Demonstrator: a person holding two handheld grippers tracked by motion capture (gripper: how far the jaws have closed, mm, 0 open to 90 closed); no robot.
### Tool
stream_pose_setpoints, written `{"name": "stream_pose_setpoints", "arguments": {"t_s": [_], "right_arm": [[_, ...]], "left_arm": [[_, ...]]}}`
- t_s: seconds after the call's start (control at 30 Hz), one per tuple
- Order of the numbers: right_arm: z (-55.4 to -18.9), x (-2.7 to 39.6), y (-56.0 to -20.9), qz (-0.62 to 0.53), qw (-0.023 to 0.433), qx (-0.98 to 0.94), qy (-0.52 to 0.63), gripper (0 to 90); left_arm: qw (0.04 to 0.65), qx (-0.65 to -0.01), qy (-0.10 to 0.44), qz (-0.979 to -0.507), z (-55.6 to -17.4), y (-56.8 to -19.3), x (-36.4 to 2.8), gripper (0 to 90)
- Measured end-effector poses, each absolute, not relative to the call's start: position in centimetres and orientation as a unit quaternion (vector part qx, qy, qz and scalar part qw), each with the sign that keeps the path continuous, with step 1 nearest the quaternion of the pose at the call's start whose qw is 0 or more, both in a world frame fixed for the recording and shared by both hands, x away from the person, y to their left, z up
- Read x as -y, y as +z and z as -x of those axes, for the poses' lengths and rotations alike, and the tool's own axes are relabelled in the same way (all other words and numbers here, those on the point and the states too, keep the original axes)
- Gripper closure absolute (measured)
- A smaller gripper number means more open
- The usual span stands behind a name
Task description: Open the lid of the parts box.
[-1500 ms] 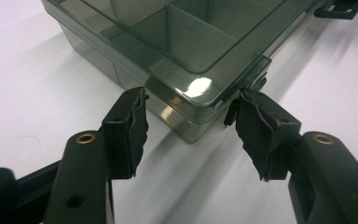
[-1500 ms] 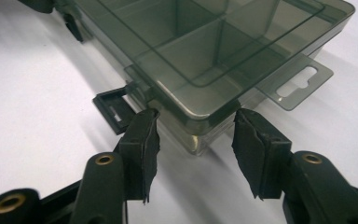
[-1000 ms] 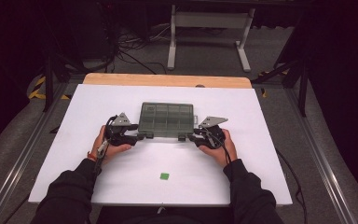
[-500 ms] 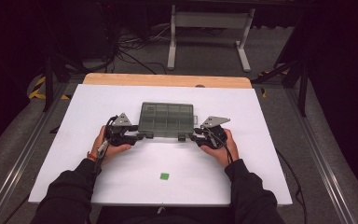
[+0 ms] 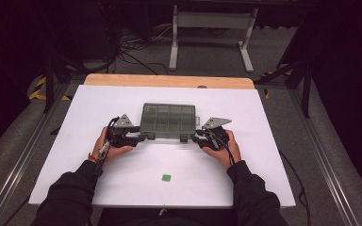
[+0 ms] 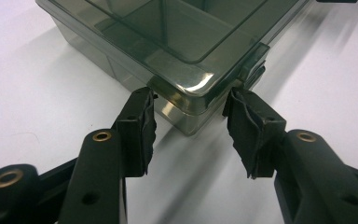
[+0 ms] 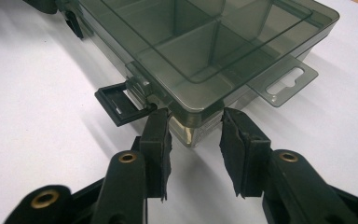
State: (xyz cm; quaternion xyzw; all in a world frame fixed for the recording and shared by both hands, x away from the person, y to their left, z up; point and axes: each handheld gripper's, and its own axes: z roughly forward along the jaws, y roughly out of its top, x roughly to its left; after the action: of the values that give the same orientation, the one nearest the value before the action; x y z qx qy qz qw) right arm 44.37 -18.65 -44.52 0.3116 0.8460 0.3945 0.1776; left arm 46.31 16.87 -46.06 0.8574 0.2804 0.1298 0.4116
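Note:
A smoky grey see-through compartment box (image 5: 168,120) lies shut at the middle of the white table. My left gripper (image 5: 139,137) is at its near left corner (image 6: 191,93). Its jaws have just been closing, and both pads (image 6: 140,121) now press on that corner. My right gripper (image 5: 194,139) is at the near right corner (image 7: 196,126), with its pads (image 7: 161,140) closed against it in the same way. Beside the right gripper a black latch (image 7: 119,105) on the front wall stands flipped outward. Both hands hold still.
A small green square (image 5: 166,177) lies on the white table top (image 5: 264,155) in front of the box, between the person's forearms. A clear hang tab (image 7: 284,81) juts from the box's side. Beyond the table's far wooden edge (image 5: 169,81) stands a metal stand on the floor.

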Motion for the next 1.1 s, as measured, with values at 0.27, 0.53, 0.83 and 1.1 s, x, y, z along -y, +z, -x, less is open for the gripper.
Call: {"name": "stream_pose_setpoints", "arguments": {"t_s": [0.27,0.53,0.83,1.1], "right_arm": [[-44.45,18.58,-44.66,-0.312,0.178,-0.847,0.392,62.5],[-44.43,18.66,-44.60,-0.315,0.178,-0.844,0.396,63.6],[-44.21,18.51,-44.37,-0.310,0.186,-0.843,0.398,69.2],[-44.11,18.62,-44.21,-0.309,0.191,-0.841,0.402,73.2]], "left_arm": [[0.411,-0.281,0.132,-0.857,-46.31,-46.05,-16.87,51.9],[0.409,-0.279,0.134,-0.858,-46.30,-46.04,-16.83,52.5],[0.410,-0.285,0.135,-0.856,-46.33,-46.06,-16.90,53.6],[0.410,-0.285,0.141,-0.855,-46.19,-45.69,-17.33,62.4]]}}
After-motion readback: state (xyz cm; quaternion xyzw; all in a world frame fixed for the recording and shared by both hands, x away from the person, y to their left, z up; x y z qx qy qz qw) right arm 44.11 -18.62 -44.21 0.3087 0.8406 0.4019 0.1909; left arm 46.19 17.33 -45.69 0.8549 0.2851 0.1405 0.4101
